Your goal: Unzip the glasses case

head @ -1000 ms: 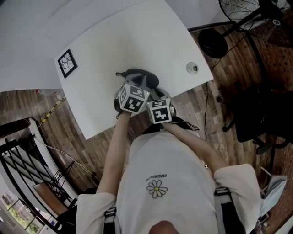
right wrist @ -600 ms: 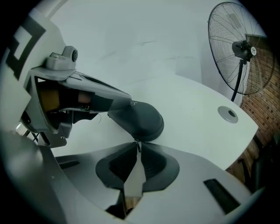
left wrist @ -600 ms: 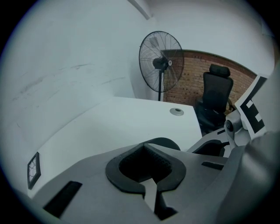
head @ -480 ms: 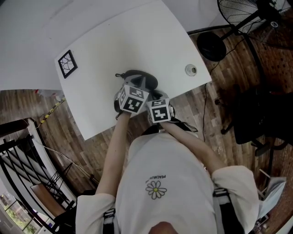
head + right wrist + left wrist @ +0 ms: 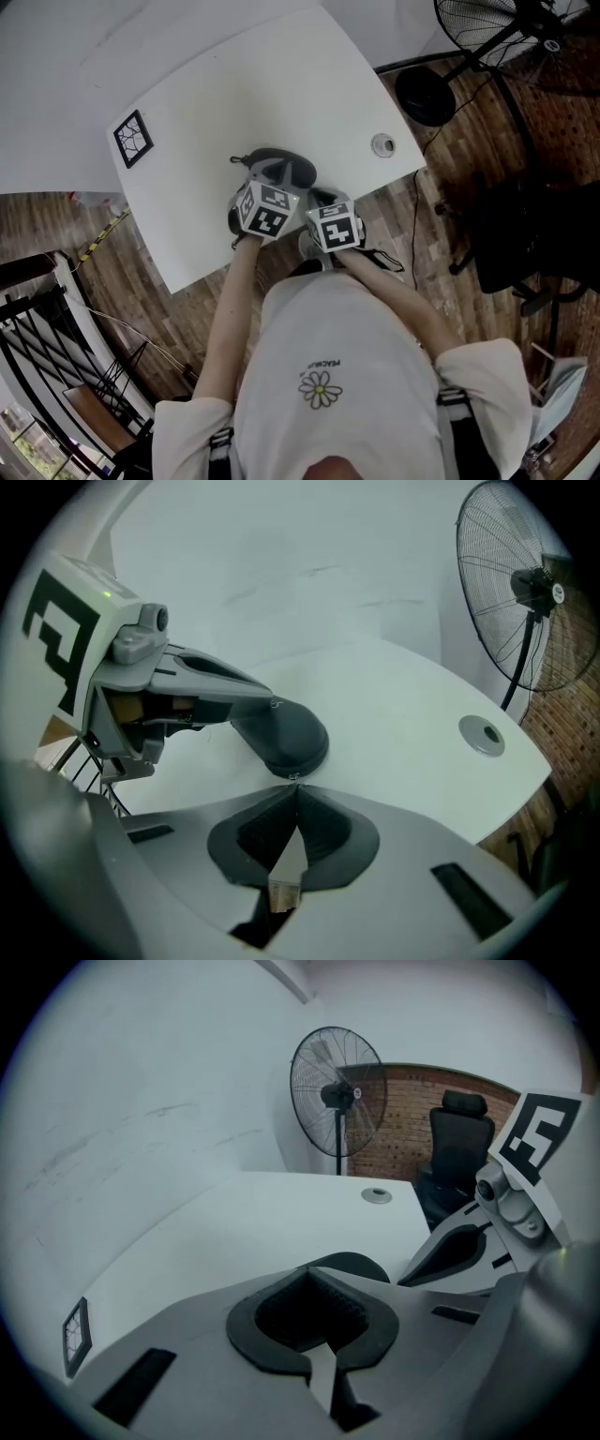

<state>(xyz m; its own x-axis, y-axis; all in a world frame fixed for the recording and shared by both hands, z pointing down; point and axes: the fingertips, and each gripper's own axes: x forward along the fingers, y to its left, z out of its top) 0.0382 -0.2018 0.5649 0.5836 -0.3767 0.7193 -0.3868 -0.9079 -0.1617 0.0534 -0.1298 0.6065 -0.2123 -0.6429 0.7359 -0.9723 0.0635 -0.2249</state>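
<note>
A dark grey glasses case (image 5: pixel 281 166) lies on the white table (image 5: pixel 206 103), close to its front edge. My left gripper (image 5: pixel 270 183) comes in from the left and is shut on the case's near end. In the left gripper view the case (image 5: pixel 354 1264) shows just past the closed jaws (image 5: pixel 315 1277). My right gripper (image 5: pixel 315 199) stands to the right of it. In the right gripper view its jaws (image 5: pixel 295 785) are shut, and their tips pinch the small metal zipper pull (image 5: pixel 293 776) at the edge of the case (image 5: pixel 286 733).
A black square marker card (image 5: pixel 132 139) lies at the table's left and a round cable grommet (image 5: pixel 382 144) near its right edge. A standing fan (image 5: pixel 492 21) and a black chair (image 5: pixel 530 234) stand on the wooden floor to the right. A stair railing (image 5: pixel 56 347) is at the lower left.
Both grippers stay at the case; the whole scene has slid slightly left in the head view. The right gripper's cube sits a touch nearer the case's right end.
</note>
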